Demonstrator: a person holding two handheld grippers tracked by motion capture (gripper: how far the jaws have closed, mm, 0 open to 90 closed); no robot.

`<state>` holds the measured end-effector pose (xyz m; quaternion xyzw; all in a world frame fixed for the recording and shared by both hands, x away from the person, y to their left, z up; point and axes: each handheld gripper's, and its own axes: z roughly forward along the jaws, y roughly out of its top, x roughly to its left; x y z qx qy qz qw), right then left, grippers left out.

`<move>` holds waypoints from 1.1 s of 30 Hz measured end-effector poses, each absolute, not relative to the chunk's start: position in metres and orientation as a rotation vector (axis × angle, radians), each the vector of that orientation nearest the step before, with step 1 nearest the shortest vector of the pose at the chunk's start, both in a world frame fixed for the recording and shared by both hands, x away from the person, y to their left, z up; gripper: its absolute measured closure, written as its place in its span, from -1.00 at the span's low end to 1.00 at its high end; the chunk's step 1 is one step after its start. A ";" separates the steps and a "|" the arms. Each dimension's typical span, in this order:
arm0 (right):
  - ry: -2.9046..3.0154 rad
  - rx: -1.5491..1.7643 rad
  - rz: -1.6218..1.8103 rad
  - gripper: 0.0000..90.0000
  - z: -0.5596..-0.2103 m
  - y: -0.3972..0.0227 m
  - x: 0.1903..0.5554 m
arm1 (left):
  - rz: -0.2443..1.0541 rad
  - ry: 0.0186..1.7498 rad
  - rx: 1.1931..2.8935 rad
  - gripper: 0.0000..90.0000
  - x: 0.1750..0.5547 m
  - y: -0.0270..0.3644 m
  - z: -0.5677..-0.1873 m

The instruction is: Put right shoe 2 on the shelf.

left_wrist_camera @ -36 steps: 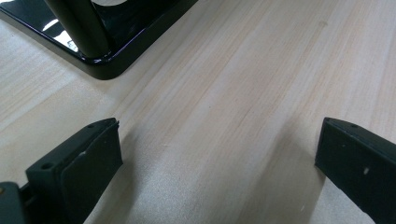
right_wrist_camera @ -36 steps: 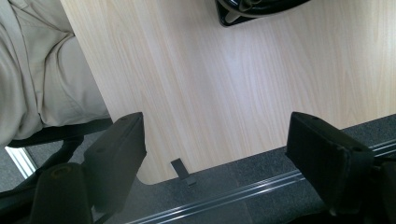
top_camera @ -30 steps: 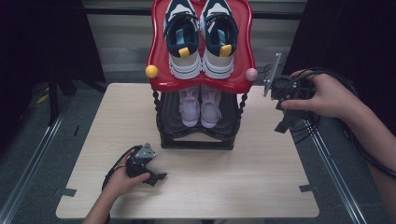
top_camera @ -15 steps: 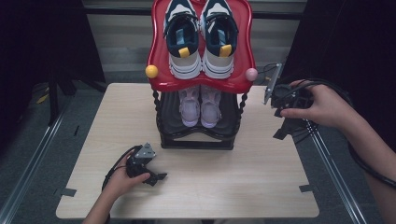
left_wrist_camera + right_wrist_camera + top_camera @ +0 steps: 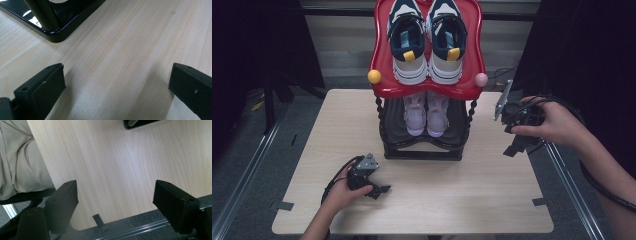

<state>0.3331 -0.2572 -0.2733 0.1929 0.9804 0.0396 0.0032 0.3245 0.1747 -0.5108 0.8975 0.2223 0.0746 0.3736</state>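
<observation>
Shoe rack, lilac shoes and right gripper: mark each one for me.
shoe rack (image 5: 472,82): high view, red top shelf rim.
lilac shoes (image 5: 426,116): high view, the pair's inner edges.
right gripper (image 5: 115,202): right gripper view, between its fingers.

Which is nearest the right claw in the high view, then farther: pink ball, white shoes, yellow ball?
From the right claw:
1. pink ball, on the rack's near corner, right side.
2. white shoes, lower shelf, centre.
3. yellow ball, rack's far left corner.

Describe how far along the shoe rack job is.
Done: two pairs sit on the rack, sneakers on the red top shelf, pale shoes below. In hand: nothing; the left hand-held gripper rests open on the table, the right hand-held gripper hangs open at the table's right edge. Left: any shoe handling has not yet begun.
</observation>
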 end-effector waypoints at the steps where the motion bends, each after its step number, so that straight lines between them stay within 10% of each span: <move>1: 3.073 0.605 0.120 -0.57 -0.276 -0.257 0.333 | 0.191 0.570 2.298 -1.00 0.324 0.175 -0.511; 33: 3.101 0.550 0.121 -0.58 -0.354 -0.249 0.317 | 0.187 0.573 2.298 -1.00 0.324 0.175 -0.511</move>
